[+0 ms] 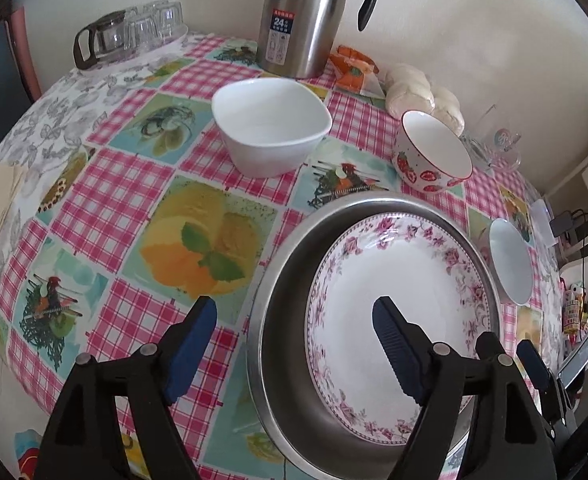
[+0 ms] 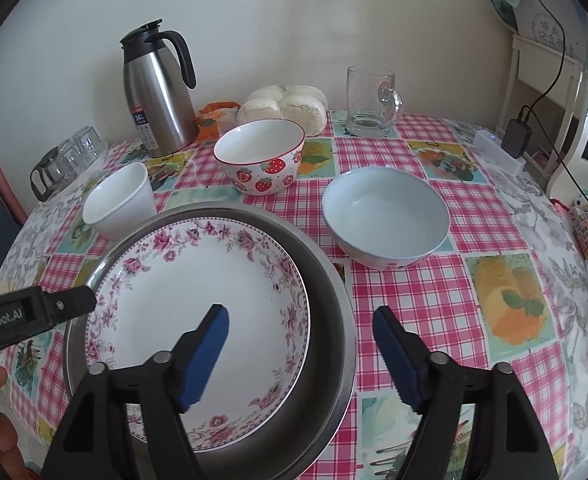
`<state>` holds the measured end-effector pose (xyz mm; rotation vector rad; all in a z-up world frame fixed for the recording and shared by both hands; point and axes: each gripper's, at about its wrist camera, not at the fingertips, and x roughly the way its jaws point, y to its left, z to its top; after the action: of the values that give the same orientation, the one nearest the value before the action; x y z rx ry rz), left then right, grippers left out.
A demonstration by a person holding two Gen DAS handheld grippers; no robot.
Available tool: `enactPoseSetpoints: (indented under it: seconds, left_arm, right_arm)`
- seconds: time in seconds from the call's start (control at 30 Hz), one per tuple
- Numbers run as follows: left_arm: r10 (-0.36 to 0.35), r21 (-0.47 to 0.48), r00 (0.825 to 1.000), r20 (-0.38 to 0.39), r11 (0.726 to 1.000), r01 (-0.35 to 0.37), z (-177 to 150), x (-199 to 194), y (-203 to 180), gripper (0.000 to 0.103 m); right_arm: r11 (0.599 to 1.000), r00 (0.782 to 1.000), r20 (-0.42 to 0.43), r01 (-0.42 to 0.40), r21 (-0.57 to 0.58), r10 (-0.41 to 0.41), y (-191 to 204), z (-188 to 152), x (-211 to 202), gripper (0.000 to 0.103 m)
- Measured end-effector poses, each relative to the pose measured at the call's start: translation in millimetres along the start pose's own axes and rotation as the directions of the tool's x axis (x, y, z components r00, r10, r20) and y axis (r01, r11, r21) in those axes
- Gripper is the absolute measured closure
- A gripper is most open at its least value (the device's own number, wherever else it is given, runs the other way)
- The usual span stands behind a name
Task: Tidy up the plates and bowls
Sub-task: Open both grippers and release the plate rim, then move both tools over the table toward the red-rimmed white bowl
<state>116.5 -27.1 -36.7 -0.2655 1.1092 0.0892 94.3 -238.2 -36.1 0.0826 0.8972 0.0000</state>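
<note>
A floral-rimmed plate (image 1: 405,280) (image 2: 198,300) lies inside a steel pan (image 1: 290,280) (image 2: 333,300) at the near side of the table. My left gripper (image 1: 294,320) is open and straddles the pan's left rim, one finger over the tablecloth and one over the plate. My right gripper (image 2: 301,332) is open across the pan's right rim, and neither grips anything. Behind the pan stand a white square bowl (image 1: 270,124) (image 2: 118,200), a strawberry bowl (image 1: 433,152) (image 2: 262,160) and a pale blue bowl (image 1: 509,264) (image 2: 385,216), all upright and empty.
A steel thermos (image 1: 297,20) (image 2: 158,92), bagged buns (image 2: 286,104) and a glass mug (image 2: 369,100) line the wall. Glass cups and a glass pot (image 1: 134,28) sit at the back left. A charger with cable (image 2: 515,136) is at the right edge.
</note>
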Motion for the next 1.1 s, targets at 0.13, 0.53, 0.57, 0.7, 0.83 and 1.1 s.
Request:
enactPoseSetpoints:
  seconds: [0.13, 0.53, 0.57, 0.7, 0.83, 1.1]
  left_arm:
    - [0.015, -0.004, 1.000, 0.013, 1.000, -0.015, 1, 0, 1, 0.018]
    - [0.025, -0.030, 0.997, 0.067, 0.999, -0.023, 7, -3, 2, 0.018]
    - [0.029, -0.032, 0.997, 0.067, 0.999, -0.027, 7, -2, 1, 0.018]
    - [0.046, -0.026, 0.997, 0.058, 0.999, -0.044, 12, 0, -5, 0.007]
    - [0.066, -0.023, 0.995, 0.074, 0.998, -0.065, 26, -4, -14, 0.003]
    - [0.066, -0.031, 0.986, 0.151, 0.998, -0.062, 54, -7, -44, 0.003]
  right_arm:
    - [1.000, 1.000, 0.001, 0.002, 0.002, -0.002, 0, 0, 1, 0.017]
    - [0.999, 0.999, 0.021, 0.037, 0.035, -0.038, -10, 2, -1, 0.000]
    - [0.999, 0.999, 0.023, 0.040, 0.037, -0.041, -10, 2, -1, 0.000]
    - [0.998, 0.998, 0.024, 0.049, 0.048, -0.050, -13, 3, -1, 0.000]
    - [0.997, 0.998, 0.027, 0.058, 0.059, -0.059, -16, 4, -2, 0.000]
    - [0.991, 0.996, 0.031, 0.084, 0.105, -0.087, -29, 9, -3, 0.000]
